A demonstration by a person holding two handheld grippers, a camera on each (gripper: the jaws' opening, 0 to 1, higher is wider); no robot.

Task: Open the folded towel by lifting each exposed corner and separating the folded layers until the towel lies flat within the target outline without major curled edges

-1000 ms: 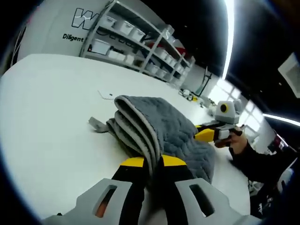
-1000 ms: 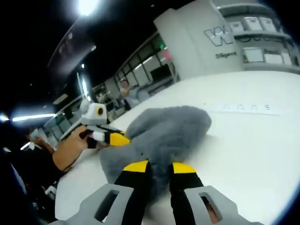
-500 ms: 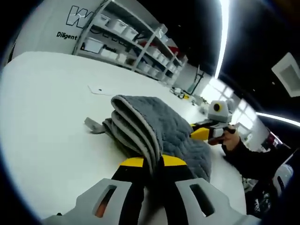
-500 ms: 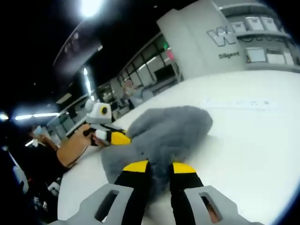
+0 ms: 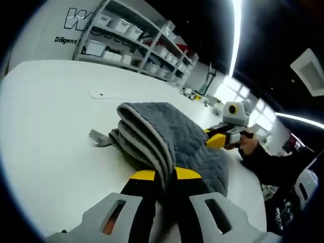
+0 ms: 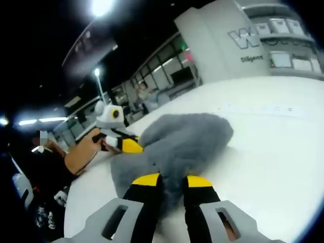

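Grippers are both pinching towel edges: left gripper [image 5: 166,174] at bottom center clamping the stacked grey towel [image 5: 167,134], right gripper [image 6: 171,178] gripping another edge, probably for peeling the 2 sides apart.

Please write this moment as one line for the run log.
left claw: shut on towel | right claw: shut on towel | towel: folded, layers stacked, on white table

Quilted cloth towel [image 5: 177,136], matt table [image 5: 45,131]

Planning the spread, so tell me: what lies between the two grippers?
The grey towel spans it, left gripper shut on one edge, right gripper at the far edge, in the left gripper view.
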